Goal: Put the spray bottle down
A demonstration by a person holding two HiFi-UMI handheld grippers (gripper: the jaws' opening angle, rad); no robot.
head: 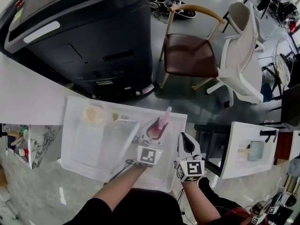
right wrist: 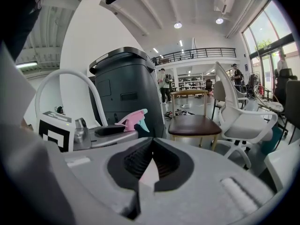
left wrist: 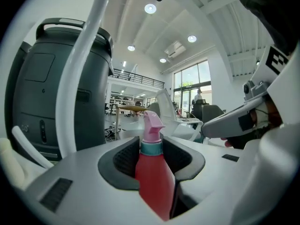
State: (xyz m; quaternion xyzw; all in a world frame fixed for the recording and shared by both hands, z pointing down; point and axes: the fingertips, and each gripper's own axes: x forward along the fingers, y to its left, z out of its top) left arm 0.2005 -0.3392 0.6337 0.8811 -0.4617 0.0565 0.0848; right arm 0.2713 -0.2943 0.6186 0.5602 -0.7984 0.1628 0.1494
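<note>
A red spray bottle (head: pixel 160 127) with a pink trigger head is held above the white table (head: pixel 79 168), near its far right part. My left gripper (head: pixel 157 131) is shut on the bottle's body. In the left gripper view the bottle (left wrist: pixel 152 172) stands upright between the jaws, its head (left wrist: pixel 151 123) pointing away. My right gripper (head: pixel 187 140) hovers just right of the bottle, off the table's right edge, shut with nothing in it. The right gripper view shows its jaws (right wrist: pixel 151 149) meeting at the tip, and the pink head (right wrist: pixel 133 118) to the left.
A large dark grey machine (head: pixel 84 41) stands beyond the table. A wooden chair with a brown seat (head: pixel 190 55) and a white office chair (head: pixel 243 60) stand on the floor behind. A cream round object (head: pixel 93 114) lies on the table's far side. A small white side table (head: pixel 246 149) is at right.
</note>
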